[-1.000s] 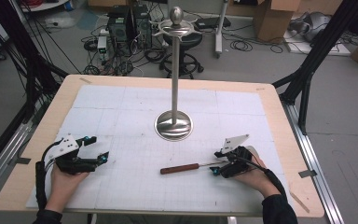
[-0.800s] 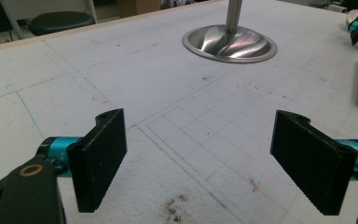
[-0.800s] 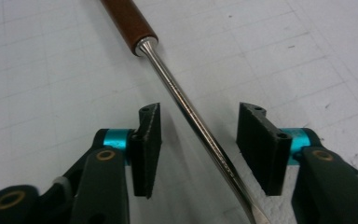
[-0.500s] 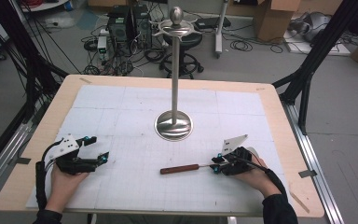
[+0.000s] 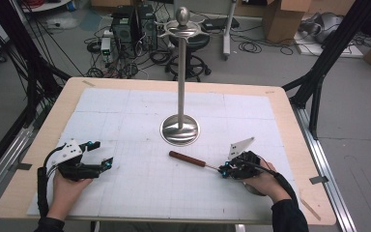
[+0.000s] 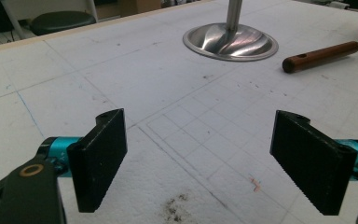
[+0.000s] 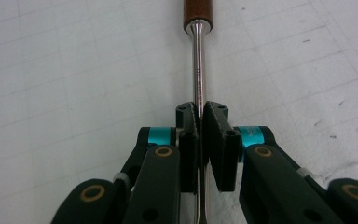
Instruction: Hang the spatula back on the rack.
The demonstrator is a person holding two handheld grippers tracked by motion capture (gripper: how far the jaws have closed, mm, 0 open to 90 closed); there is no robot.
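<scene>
Grasping is the step in hand: the right claw (image 7: pixel 200 112) has just been closing and now pinches the bare steel shaft of the wooden-handled tool (image 5: pixel 187 158), which lies flat near the counter's (image 5: pixel 270 96) front right, its brown handle pointing away from the claw toward the tall chrome stand with a round base (image 5: pixel 180 129). Next, I'd judge, comes a level lift. The left claw (image 6: pixel 205 163) rests wide open over the front left, gripping nothing.
</scene>
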